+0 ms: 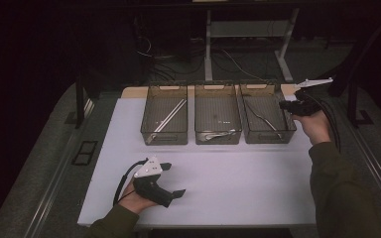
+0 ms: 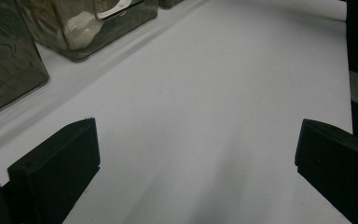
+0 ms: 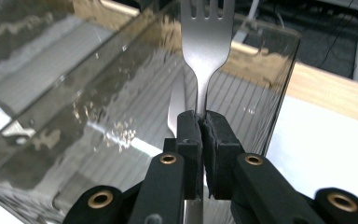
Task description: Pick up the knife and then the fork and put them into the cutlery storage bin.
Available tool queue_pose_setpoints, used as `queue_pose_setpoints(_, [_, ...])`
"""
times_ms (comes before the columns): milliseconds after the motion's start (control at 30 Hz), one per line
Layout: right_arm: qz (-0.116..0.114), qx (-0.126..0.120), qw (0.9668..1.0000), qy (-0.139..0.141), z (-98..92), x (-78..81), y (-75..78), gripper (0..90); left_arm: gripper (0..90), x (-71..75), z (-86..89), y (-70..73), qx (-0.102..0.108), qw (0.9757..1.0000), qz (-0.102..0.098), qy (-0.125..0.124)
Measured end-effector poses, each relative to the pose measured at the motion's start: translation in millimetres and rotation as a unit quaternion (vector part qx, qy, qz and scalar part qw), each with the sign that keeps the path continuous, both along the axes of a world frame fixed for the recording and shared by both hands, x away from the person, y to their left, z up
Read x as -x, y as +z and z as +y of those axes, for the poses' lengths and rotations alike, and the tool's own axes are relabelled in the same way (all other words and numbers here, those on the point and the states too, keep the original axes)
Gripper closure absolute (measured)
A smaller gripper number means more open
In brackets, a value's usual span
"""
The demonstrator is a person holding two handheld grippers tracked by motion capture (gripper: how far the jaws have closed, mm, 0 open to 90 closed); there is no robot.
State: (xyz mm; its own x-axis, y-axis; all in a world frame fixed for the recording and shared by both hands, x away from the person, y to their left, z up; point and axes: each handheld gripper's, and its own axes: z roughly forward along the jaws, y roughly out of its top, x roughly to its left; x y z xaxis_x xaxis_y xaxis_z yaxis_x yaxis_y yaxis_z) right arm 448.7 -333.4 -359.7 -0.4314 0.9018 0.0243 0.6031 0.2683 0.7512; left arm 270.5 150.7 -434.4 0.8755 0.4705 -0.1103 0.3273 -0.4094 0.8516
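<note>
Fork gripped over the right-hand bin

At frame bottom my right gripper (image 3: 201, 122) clenches the neck of the slim, shiny steel fork (image 3: 206, 42): stiff, light, slippery, best pinched there. Beyond, centre frame, the clear smoky plastic bin (image 3: 121, 98). My left gripper (image 2: 196, 154) rests released.

fork (image 3: 207, 42): shiny smooth metal
bins (image 1: 218, 120): clear smoky plastic, glossy
table (image 1: 238, 178): white, matt, smooth
gripper pads (image 3: 192, 140): black, matt

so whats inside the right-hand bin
One long metal utensil lies diagonally on the floor of the right-hand bin. The right gripper holds a fork over it; the glare hides the utensil's type.
</note>
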Motion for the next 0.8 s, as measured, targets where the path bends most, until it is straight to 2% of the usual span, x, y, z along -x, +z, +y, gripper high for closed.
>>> queue_pose_setpoints(333, [0.036, 0.031, 0.9988, 0.011, 1.8, -3.1, -11.6, 85.1, 0.0, 0.2, -0.8, -0.4, 0.001, 1.0000, 0.001, -0.002])
queue_pose_setpoints(800, [0.063, 0.037, 0.9972, 0.015, 4.3, -7.8, -19.9, 84.9, 0.0, 0.4, -1.0, -0.5, -0.001, 1.0000, 0.003, -0.003])
